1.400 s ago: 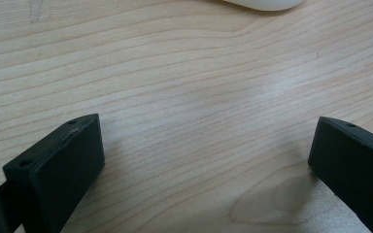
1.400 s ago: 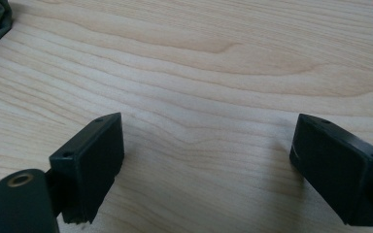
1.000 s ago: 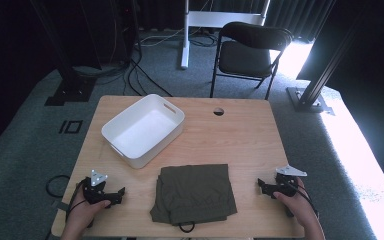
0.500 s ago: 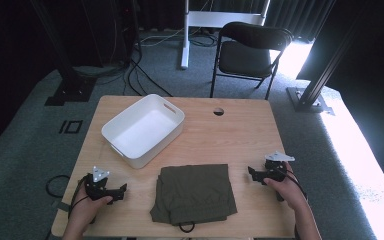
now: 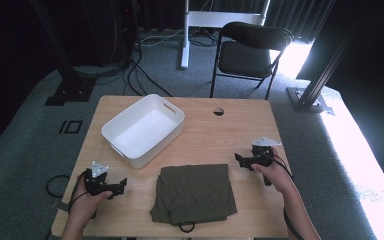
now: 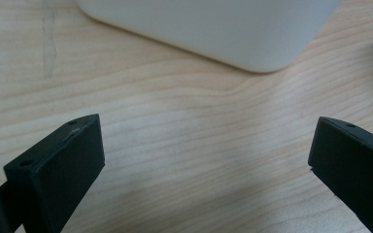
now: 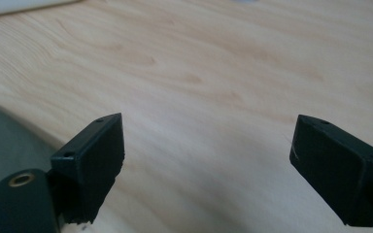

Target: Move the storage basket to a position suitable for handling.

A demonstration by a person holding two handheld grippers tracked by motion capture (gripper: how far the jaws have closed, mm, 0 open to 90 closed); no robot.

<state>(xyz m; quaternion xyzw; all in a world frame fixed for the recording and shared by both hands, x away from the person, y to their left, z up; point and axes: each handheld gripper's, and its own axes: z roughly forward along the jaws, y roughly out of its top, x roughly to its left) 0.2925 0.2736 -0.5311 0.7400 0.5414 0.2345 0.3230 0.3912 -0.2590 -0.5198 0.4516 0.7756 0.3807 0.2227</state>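
A folded olive-green garment [image 5: 194, 193] lies on the wooden table [image 5: 220, 135] near the front edge, its corner dark at the left edge [image 7: 0, 141] of the right gripper view. A white bin [image 5: 144, 129] stands empty at the back left; its rounded wall [image 6: 213, 29] fills the top of the left gripper view. My left gripper [image 5: 122, 184] rests open on the table left of the garment, jaws wide over bare wood [image 6: 206, 170]. My right gripper [image 5: 238, 159] is open just right of the garment's far corner, nothing between its jaws [image 7: 206, 165].
A round cable hole [image 5: 218, 111] pierces the table at the back. Beyond the table stand a black folding chair [image 5: 250, 55] and a white stand leg [image 5: 185, 35]. Cables lie on the grey carpet to the left.
My right gripper has moved left and away from the front edge, toward the garment's far right corner. The left gripper has stayed in place.
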